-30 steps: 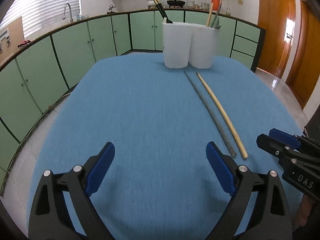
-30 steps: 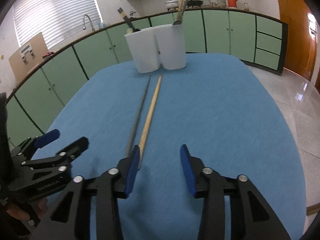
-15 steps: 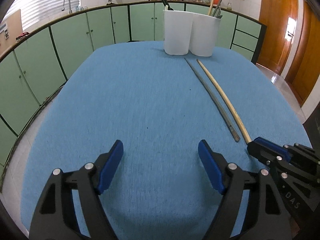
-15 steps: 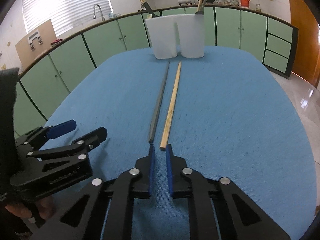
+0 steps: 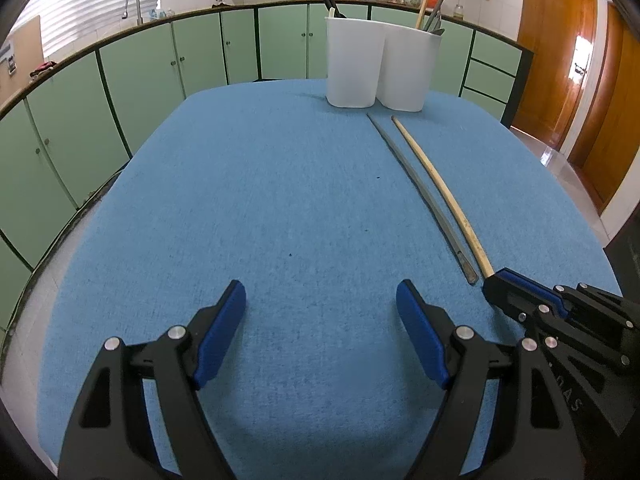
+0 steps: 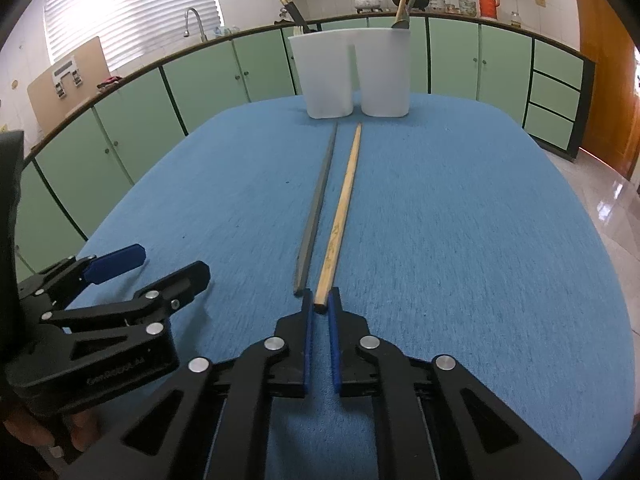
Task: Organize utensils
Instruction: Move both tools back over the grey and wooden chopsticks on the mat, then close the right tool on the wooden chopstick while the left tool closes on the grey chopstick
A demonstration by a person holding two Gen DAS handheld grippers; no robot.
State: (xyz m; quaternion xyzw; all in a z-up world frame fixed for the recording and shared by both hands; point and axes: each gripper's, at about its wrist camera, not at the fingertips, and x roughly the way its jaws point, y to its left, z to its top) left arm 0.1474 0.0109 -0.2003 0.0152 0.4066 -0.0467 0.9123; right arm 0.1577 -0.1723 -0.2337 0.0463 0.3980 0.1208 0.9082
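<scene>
- Left wrist view: my left tool (image 5: 320, 322) hangs over bare blue counter (image 5: 248, 200), jaws wide with nothing between them, a little narrower than a second ago.
- The grey chopstick (image 5: 420, 196) and the wooden chopstick (image 5: 440, 196) lie side by side to the right, running from near the white two-compartment utensil holder (image 5: 382, 68) back toward me.
- The right tool (image 5: 494, 284) sits at the near tip of the wooden chopstick; a second ago it was well short of that tip.
- Right wrist view: my right tool (image 6: 319, 306) has pinched down from a half-open gap to a narrow one, and its pads now clamp the near end of the wooden chopstick (image 6: 343, 216).
- The grey chopstick (image 6: 318, 208) lies just left of the jaws, outside the grip.
- The holder (image 6: 352, 72) stands at the far end of the counter (image 6: 460, 220), with dark chopsticks in its left compartment and a wooden and a grey utensil in the right one.
- My reading: the grasp is made, so lifting the wooden chopstick and carrying it to the holder comes next; gripped only at its tip, it may pivot.
</scene>
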